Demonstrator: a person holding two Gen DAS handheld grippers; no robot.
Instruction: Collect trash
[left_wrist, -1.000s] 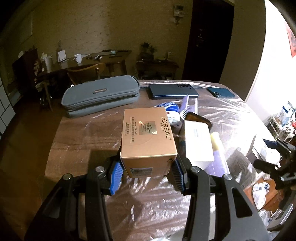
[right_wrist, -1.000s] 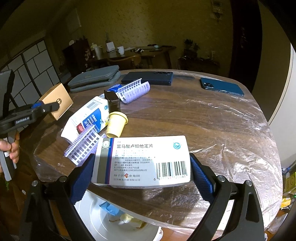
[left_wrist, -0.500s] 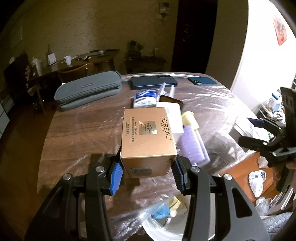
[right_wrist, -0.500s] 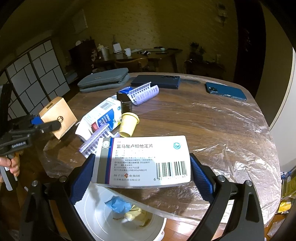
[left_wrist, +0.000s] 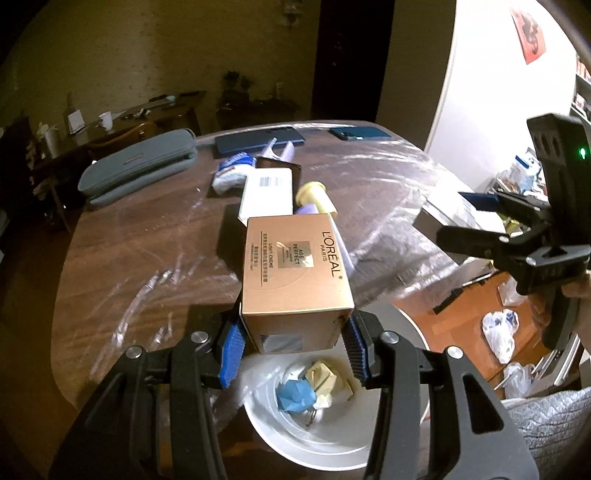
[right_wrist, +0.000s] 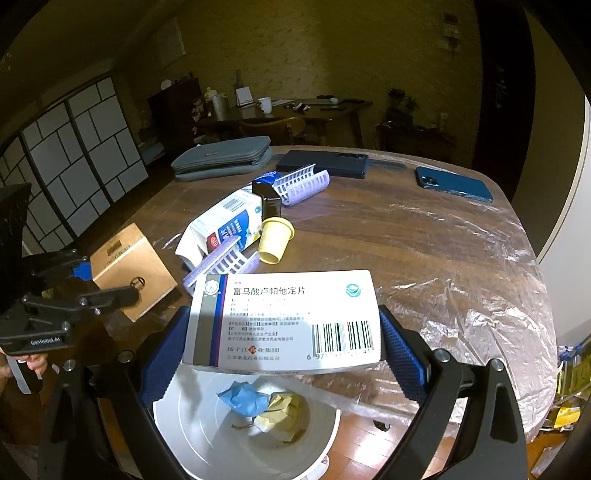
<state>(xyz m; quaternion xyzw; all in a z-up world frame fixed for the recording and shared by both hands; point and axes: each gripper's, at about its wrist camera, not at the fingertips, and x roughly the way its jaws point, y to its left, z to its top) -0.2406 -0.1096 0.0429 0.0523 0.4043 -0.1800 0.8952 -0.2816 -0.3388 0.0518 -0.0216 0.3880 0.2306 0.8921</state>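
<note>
Dim room with patterned walls surrounds a round wooden table (right_wrist: 406, 251) wrapped in clear plastic film.

Nearest you, at 6 o'clock in both wrist views, a white trash bin (left_wrist: 325, 443) stands on the floor against the table's near edge, with crumpled blue and yellowish scraps inside.

Your left gripper (left_wrist: 293, 347) points forward and slightly down over the bin's rim. Its blue pads (left_wrist: 231, 350) are closed to a moderate width, clamping the sides of a gold L'Oréal box (left_wrist: 295, 273) that lies level, printed face up, above the bin and table edge.

Your right gripper (right_wrist: 284, 354) reaches forward from 6 o'clock, also over the bin (right_wrist: 207, 439). Its pads (right_wrist: 400, 356) are spread wide and press the short ends of a flat white medicine box (right_wrist: 284, 317), barcode side up.

From the right wrist view, the left gripper (right_wrist: 107, 284) and its box (right_wrist: 133, 269) sit at 9 o'clock.

Farther in, near the table's centre, lie a milk carton (right_wrist: 221, 225), a yellow cup (right_wrist: 275, 238) tipped on its side, two lilac ribbed rollers (right_wrist: 303, 182) and a small dark box (right_wrist: 267, 199), clustered together.

Beyond, at 12 o'clock, rest a grey zip pouch (right_wrist: 221, 157), a dark phone (right_wrist: 325, 162) and, toward 1 o'clock, a blue phone (right_wrist: 454, 184).
</note>
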